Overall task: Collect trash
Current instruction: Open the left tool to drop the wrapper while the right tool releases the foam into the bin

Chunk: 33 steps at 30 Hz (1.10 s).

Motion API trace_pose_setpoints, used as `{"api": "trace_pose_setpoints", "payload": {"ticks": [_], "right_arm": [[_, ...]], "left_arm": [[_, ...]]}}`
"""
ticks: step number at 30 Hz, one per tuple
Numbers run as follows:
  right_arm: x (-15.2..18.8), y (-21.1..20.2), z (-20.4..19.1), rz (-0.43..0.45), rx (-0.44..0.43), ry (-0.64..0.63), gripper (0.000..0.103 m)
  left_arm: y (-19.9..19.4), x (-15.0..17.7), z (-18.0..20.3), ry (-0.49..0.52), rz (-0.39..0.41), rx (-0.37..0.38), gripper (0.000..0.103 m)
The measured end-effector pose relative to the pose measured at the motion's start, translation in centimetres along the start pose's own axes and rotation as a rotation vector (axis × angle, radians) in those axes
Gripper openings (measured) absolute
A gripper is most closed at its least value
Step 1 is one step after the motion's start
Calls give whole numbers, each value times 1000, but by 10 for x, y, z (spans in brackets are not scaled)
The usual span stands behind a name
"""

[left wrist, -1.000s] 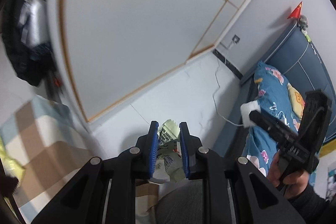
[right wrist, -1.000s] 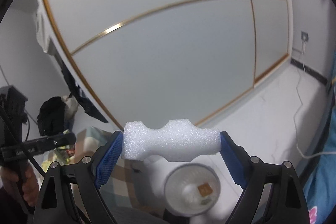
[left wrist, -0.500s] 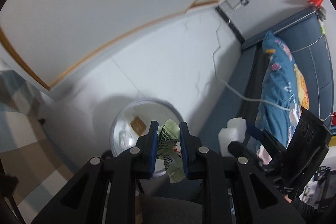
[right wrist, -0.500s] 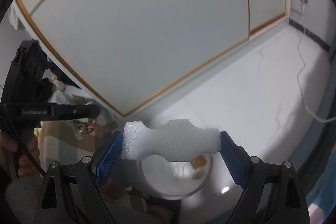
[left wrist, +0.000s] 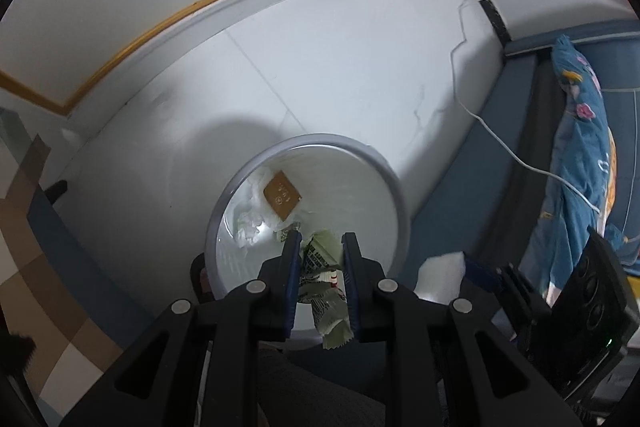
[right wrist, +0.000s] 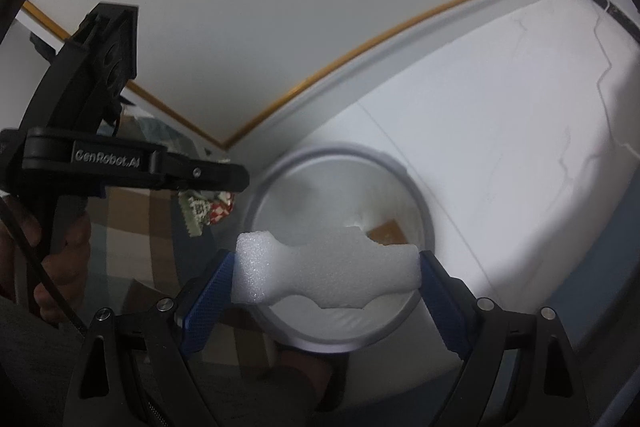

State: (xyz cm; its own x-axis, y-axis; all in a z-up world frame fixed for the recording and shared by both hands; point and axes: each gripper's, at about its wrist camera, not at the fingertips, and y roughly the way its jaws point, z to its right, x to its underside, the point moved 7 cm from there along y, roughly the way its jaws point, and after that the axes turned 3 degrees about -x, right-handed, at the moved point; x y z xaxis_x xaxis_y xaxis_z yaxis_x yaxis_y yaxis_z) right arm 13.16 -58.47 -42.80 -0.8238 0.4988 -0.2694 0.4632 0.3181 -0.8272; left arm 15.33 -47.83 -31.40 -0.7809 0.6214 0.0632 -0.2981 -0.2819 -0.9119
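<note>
A round white trash bin [left wrist: 394,183] stands on the pale floor, holding crumpled tissue and a brown square packet [left wrist: 281,195]. My left gripper [left wrist: 319,259] is shut on a crumpled green wrapper [left wrist: 322,281] and hovers over the bin's near rim. In the right wrist view my right gripper [right wrist: 326,271] is shut on a white foam block [right wrist: 326,273], its jaws wide, above the same bin [right wrist: 422,203]. The left gripper with the wrapper [right wrist: 204,209] shows at the left there, and the foam block [left wrist: 442,277] at lower right in the left wrist view.
A bed with a blue floral quilt [left wrist: 580,163] runs along the right, with a white cable [left wrist: 496,135] trailing down the floor to it. A checked brown and white cloth [left wrist: 24,247] lies at the left. A hand [right wrist: 60,259] holds the left gripper's handle.
Both grippers have dropped and tilted downward. The bin, barely seen a second ago, now fills the middle of both views. Each gripper keeps its hold on its piece of trash.
</note>
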Motion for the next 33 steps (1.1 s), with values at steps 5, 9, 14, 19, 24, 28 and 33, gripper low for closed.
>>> {"api": "trace_pose_setpoints", "payload": {"ticks": [5, 9, 14, 19, 24, 28, 33], "right_arm": [[12, 21, 1, -80, -12, 0, 90], [19, 29, -3, -119, -22, -9, 90], [24, 36, -4, -152, -37, -3, 90], [26, 41, -6, -171, -42, -1, 90], [28, 45, -6, -183, -45, 5, 90], [30, 51, -10, -196, -47, 2, 90], [31, 56, -12, -217, -45, 9, 91]], "left_arm": [[10, 4, -3, -15, -52, 9, 16], [12, 6, -3, -17, -70, -7, 17], [19, 5, -5, -16, -90, -45, 20], [24, 3, -9, -34, -94, -43, 24], [20, 1, -8, -34, -77, -50, 38], [14, 1, -5, -6, -64, -61, 39], [3, -1, -2, 32, -26, -82, 50]]}}
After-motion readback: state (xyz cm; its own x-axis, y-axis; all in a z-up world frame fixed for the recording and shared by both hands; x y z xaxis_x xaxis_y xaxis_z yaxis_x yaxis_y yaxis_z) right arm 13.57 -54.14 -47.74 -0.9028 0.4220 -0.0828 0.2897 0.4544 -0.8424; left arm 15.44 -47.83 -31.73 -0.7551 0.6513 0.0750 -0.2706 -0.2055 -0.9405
